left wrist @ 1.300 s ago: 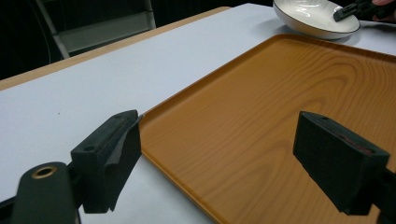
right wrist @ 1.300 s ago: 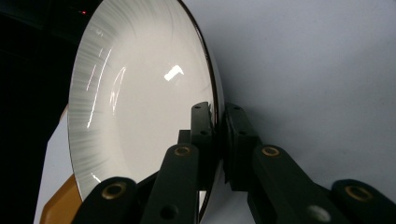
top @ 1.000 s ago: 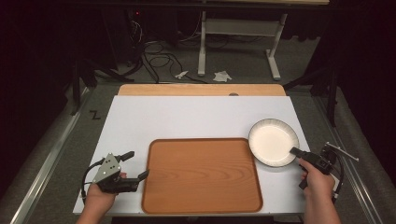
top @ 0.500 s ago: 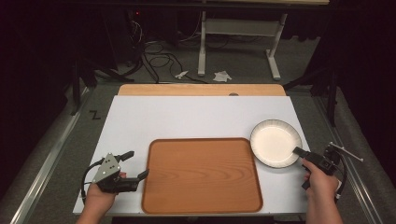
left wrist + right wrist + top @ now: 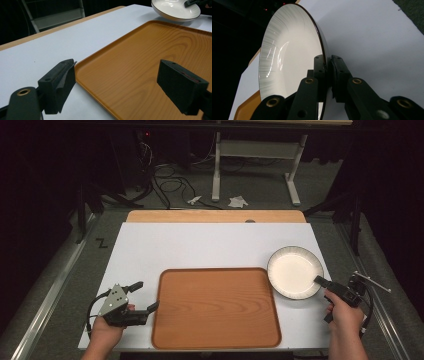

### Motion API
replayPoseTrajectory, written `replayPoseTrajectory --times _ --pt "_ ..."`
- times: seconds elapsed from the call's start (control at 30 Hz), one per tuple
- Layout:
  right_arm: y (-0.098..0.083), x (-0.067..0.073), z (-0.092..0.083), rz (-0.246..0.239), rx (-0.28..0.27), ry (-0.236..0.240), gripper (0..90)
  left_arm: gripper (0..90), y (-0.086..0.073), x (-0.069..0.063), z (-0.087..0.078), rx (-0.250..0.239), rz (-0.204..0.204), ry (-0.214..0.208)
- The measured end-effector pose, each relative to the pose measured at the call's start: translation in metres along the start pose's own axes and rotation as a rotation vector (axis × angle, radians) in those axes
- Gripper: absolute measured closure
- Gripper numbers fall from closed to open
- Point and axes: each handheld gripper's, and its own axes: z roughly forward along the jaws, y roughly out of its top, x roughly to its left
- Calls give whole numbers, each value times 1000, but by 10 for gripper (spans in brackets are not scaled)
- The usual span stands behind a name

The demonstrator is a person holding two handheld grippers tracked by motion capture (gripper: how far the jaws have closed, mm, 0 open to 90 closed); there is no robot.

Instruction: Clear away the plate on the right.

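Observation:
A white plate with a dark rim (image 5: 294, 270) sits at the right of the white table, just beyond the far right corner of a brown wooden tray (image 5: 215, 307). My right gripper (image 5: 320, 281) is shut on the plate's near right rim, and in the right gripper view both pads clamp the plate's (image 5: 287, 50) edge at the gripper (image 5: 327, 65). My left gripper (image 5: 145, 296) stands open at the tray's left edge with nothing between its fingers. In the left gripper view the gripper (image 5: 118, 67) straddles the tray's (image 5: 140, 60) left rim, and the plate (image 5: 175, 8) looks slightly tilted.
The white tabletop (image 5: 200, 245) lies bare beyond the tray, with a wooden strip (image 5: 215, 216) along its far edge. Behind the table are a dark floor, cables and a metal stand (image 5: 255, 170). The table's right edge is close to the right hand (image 5: 345, 315).
The right gripper and the plate have edged very slightly to the right. The left gripper has not moved.

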Motion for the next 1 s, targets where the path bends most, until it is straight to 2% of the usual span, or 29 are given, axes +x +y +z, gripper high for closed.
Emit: replayPoseTrajectory --times 0.17,0.6,0.8,0.97,1.0 --pt "0 3 -1 -8 -7 31 848 159 0 0 0 -4 0 2" --pt "-1 15 -2 -47 6 69 851 159 0 0 -1 -6 0 3" --pt "-3 26 2 -77 28 97 851 158 1 0 -1 -11 1 9" --pt "-5 45 10 -101 57 114 851 158 1 1 -4 -16 -4 14" --pt "-5 45 10 -101 57 114 851 158 1 1 -4 -18 -3 11"
